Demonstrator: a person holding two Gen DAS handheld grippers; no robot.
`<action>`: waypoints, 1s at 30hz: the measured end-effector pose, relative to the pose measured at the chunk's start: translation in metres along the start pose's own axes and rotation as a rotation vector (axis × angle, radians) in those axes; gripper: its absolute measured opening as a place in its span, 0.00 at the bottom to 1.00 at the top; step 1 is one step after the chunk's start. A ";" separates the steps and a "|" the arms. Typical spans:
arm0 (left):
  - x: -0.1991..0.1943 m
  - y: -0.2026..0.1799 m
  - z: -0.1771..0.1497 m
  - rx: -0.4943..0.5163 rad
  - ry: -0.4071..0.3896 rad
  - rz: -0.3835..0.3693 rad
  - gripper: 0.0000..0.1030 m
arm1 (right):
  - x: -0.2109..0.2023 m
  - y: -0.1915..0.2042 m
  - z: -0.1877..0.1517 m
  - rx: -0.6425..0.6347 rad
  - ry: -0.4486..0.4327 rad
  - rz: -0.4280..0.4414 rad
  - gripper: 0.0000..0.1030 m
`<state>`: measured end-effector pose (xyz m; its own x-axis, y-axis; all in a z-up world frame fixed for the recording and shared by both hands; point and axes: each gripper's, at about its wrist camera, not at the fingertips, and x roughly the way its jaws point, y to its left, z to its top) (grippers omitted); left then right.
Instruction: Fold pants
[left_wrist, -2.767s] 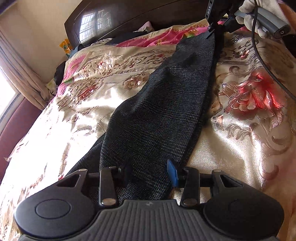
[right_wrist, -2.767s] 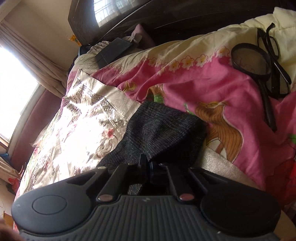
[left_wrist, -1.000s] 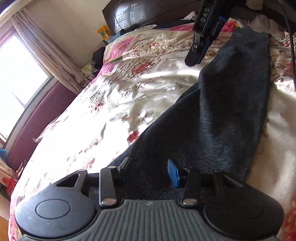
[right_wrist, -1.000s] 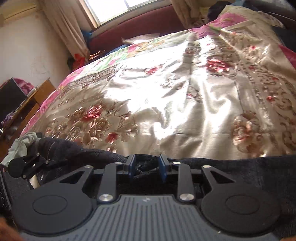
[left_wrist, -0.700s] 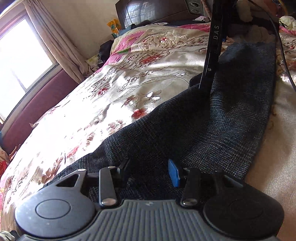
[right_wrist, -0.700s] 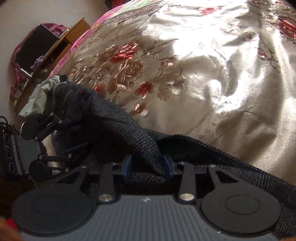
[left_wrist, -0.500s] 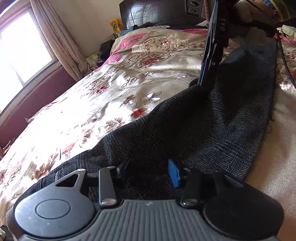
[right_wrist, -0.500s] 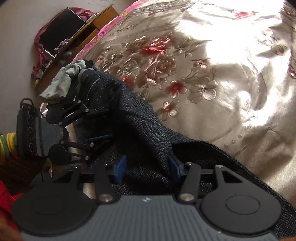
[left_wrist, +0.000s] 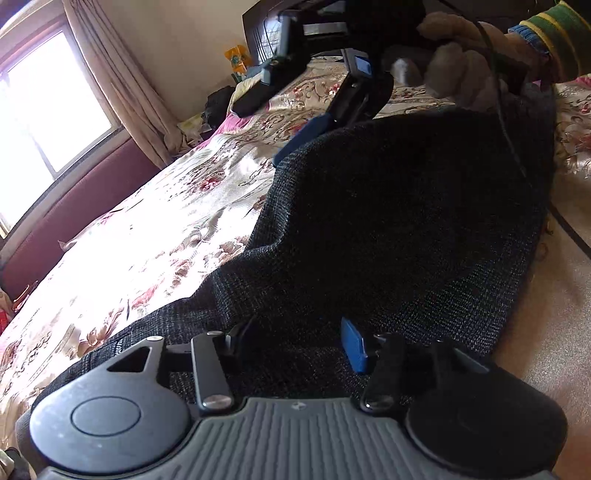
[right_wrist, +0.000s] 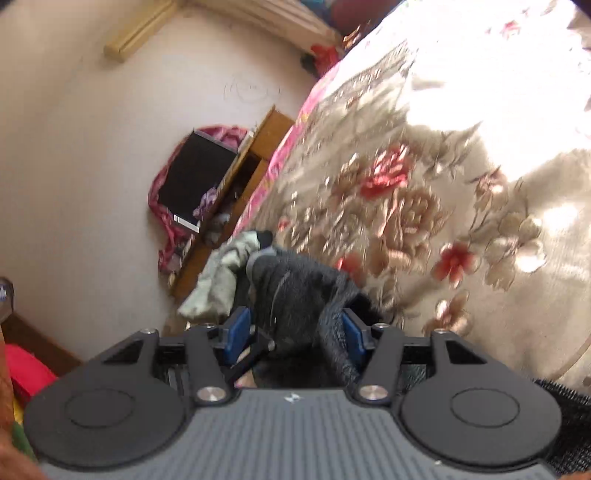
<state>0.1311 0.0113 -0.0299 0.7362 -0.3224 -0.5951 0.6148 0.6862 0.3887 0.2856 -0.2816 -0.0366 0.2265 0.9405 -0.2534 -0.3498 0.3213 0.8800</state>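
Pants (left_wrist: 388, 229), the dark knitted pair, lie on the bed (left_wrist: 155, 221) along its near edge, doubled over, so the first fold looks laid down and you are at the moment of letting go. Your left gripper (left_wrist: 295, 339) rests low over the near end of the cloth; its fingers are opening, the fabric lies between and under them, and neither pad seems to press on it. Your right gripper (right_wrist: 293, 334) is opening too; a ridge of dark fabric stands between its fingers and leans on the right-hand pad, but the other pad is clear of it, so I judge it as released and not gripped. In the left wrist view the right gripper (left_wrist: 295, 122) hangs just beyond the far edge of the pants, held by a gloved hand (left_wrist: 461, 74). The next move, I think, asks you to draw both grippers back without dragging the top layer, then take the folded end for the second fold. Compared with one second ago, the right fingers were pinched on a small fold and looked across the bed; now they are spread and look toward the wall and a wooden cabinet (right_wrist: 236, 206). The left fingers are a little wider.
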 end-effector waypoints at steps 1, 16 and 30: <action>0.000 0.000 0.000 -0.001 0.002 0.003 0.63 | -0.004 -0.005 0.005 0.049 -0.045 0.016 0.54; -0.013 0.003 -0.011 -0.028 0.002 0.067 0.66 | 0.023 0.039 -0.045 -0.244 0.432 -0.146 0.56; -0.009 -0.003 -0.010 -0.014 -0.002 0.078 0.66 | 0.083 -0.017 -0.031 0.003 0.224 0.005 0.61</action>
<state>0.1196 0.0186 -0.0327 0.7821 -0.2689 -0.5622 0.5517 0.7183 0.4240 0.2825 -0.2057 -0.0847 0.0167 0.9433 -0.3315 -0.3480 0.3163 0.8825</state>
